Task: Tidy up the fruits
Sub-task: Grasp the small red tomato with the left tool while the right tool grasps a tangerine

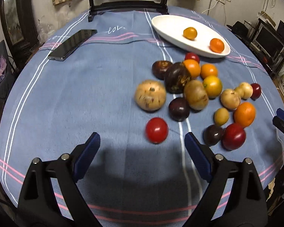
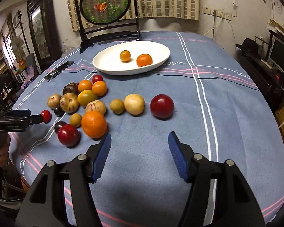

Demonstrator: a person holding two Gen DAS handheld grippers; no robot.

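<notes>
A: Any writing you can read?

B: White script on the blue striped tablecloth [image 2: 227,113]. In the right wrist view "love" shows just beside the white oval dish [image 2: 108,60], and again further right near the tabletop edge. In the left wrist view only "lov" is clear, beside the dark phone [image 1: 72,44]. No brand is legible on anything.

A: And the jaws?

B: The left gripper [image 1: 142,141] has its jaws spread wide, released, holding nothing. A small red fruit [image 1: 156,130] lies on the cloth just ahead of them, slightly right of center, apart from both blue pads. The right gripper [image 2: 139,141] is also spread wide and holds nothing. A large orange [image 2: 94,124] sits just beside its left pad; I cannot tell whether they touch.

A: Where is the fruit?

B: 2 orange fruits rest in the dish: a smaller yellow-orange one [image 2: 125,56] and a deeper orange one [image 2: 144,60], near each other but apart. The rest lie in a loose pile [image 1: 195,87] on the tabletop in front of the dish, mixing orange, red, dark purple and tan pieces. 1 big dark red fruit [image 2: 162,106] sits alone to the right of the pile.

A: Anything else there?

B: A round framed goldfish panel [image 2: 106,1] stands behind the dish.
</notes>
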